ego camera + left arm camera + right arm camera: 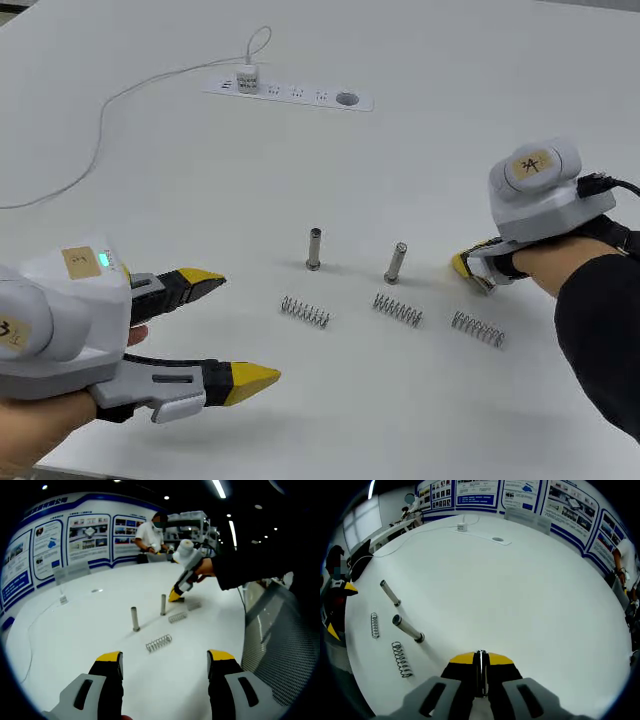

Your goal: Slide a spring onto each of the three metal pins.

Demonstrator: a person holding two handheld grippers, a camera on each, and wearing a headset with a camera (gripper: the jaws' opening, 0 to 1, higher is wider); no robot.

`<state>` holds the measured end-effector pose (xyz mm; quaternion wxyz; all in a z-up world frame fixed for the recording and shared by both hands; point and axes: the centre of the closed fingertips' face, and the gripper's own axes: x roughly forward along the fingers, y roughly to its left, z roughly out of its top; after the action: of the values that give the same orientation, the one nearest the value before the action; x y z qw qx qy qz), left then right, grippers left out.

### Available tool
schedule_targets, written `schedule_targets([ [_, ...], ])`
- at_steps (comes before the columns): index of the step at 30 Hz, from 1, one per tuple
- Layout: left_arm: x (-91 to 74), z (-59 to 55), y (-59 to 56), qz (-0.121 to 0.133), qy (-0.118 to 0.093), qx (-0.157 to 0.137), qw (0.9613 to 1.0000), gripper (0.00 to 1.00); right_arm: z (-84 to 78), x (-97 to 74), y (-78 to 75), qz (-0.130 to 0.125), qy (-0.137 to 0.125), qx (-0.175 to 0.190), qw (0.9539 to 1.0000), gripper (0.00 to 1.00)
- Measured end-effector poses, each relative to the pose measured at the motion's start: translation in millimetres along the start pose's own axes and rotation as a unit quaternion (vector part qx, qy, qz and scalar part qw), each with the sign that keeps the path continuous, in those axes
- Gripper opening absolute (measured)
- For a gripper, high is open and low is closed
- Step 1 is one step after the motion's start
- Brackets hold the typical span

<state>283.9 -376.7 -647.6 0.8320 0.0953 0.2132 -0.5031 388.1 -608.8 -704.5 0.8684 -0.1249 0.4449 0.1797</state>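
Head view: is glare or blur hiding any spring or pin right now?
No: the head view is evenly lit, with soft shadows, and the middle spring and left pin are sharp. The left gripper view and right gripper view bow the table by fisheye.

White cable (100,130) runs off the head view's left edge, far end unseen. Right gripper (480,656), jaws pressed together: anything pinched between them? Can't tell.

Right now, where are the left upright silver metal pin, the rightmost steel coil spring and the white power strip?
left pin (314,248), head view, shaft.
rightmost spring (478,329), head view, middle.
power strip (300,95), head view, top face.
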Motion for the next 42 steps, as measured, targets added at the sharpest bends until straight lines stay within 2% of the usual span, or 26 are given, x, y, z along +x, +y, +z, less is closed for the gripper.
schedule_targets([
  [2,-0.2,1.5,-0.1,0.0,-0.001,0.001,1.0,0.7,0.0,0.2,-1.0,0.003,-0.007,0.014,0.9999,0.09],
  [4,-1.3,4.1,-0.1,0.001,-0.002,0.003,1.0,0.7,-0.6,-0.7,-0.8,0.004,-0.006,0.012,0.9999,0.09],
  [8,-4.1,6.3,2.1,0.004,-0.005,0.006,1.0,0.69,8.8,-11.8,1.0,0.009,-0.029,0.027,0.9992,0.09],
  [16,-5.7,10.4,-1.0,0.004,-0.01,0.012,0.9999,0.69,15.6,-33.3,3.1,0.004,-0.052,0.03,0.9982,0.09],
  [25,-8.8,14.4,-3.3,0.004,-0.013,0.019,0.9997,0.69,9.2,-47.7,4.2,-0.003,-0.074,0.043,0.9963,0.09],
  [42,-10.8,17.9,-6.2,0.009,-0.011,0.023,0.9996,0.69,-3.3,-60.2,6.3,-0.006,-0.102,0.044,0.9938,0.09],
])
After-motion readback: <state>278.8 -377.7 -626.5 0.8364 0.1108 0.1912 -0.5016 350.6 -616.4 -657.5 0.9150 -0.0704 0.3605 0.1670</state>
